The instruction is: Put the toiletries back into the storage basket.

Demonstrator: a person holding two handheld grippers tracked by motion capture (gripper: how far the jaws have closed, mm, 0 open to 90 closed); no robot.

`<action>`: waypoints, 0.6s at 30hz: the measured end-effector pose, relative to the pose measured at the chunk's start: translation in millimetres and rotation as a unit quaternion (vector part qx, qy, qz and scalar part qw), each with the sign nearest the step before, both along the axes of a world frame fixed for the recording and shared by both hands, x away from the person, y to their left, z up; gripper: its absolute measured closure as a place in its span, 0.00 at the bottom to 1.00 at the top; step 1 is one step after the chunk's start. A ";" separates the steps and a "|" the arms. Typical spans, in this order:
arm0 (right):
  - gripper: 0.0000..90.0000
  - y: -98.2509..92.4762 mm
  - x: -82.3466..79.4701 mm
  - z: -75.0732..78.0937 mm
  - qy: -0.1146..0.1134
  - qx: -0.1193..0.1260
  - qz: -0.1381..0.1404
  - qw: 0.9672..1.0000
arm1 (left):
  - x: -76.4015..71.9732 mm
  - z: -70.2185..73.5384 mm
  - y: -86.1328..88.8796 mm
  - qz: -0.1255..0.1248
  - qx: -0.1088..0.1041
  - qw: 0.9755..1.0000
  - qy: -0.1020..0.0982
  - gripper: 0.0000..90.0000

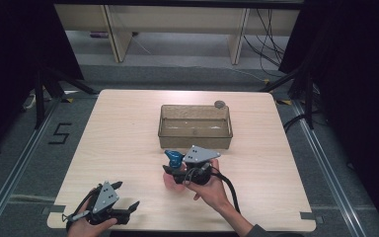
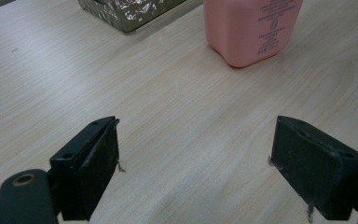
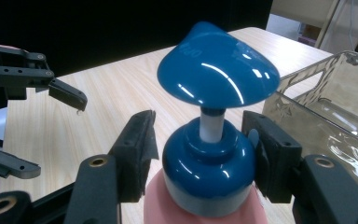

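Your right gripper (image 3: 200, 154) brackets the blue pump collar of the pink bottle (image 2: 251, 28), jaws not yet clamped, bottle standing on the tabletop (image 1: 123, 143) beside the empty bin (image 1: 195, 129); left gripper (image 2: 196, 168) waits, jaws wide.

We can read a black "5" (image 1: 59, 133) marked on the floor left of the surface. On the pink bottle (image 2: 251, 28) we see small printed lines, too blurred to read, and faint raised characters on its blue pump head (image 3: 219, 65), illegible.
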State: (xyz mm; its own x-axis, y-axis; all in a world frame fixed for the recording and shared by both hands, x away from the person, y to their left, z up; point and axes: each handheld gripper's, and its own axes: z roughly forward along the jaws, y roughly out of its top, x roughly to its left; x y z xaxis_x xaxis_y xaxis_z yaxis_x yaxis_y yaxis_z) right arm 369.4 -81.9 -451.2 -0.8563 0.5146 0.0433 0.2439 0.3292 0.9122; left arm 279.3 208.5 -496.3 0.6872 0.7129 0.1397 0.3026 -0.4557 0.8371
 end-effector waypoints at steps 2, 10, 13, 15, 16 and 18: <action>0.53 -0.2 0.6 -0.3 -0.001 0.000 -0.001 1.000 | -0.7 -0.1 -0.7 0.001 -0.006 1.000 0.000 0.16; 0.59 -0.8 2.7 -1.8 0.004 0.014 0.001 1.000 | -1.1 -0.1 -0.7 0.003 -0.006 1.000 0.001 0.16; 0.59 -1.9 2.4 -1.2 -0.020 0.005 -0.006 1.000 | -0.6 0.3 -0.6 0.000 -0.005 1.000 -0.001 0.16; 0.59 -0.7 0.4 -1.6 -0.015 0.008 -0.012 1.000 | -1.4 0.4 -0.4 0.001 -0.001 1.000 0.000 0.16; 0.59 -0.7 0.7 -1.6 -0.017 0.008 -0.011 1.000 | -1.0 0.3 -0.6 0.001 -0.005 1.000 0.001 0.16; 0.59 -0.8 0.4 -1.7 -0.016 0.008 -0.012 1.000 | -0.4 0.3 -0.4 -0.001 -0.004 1.000 -0.001 0.16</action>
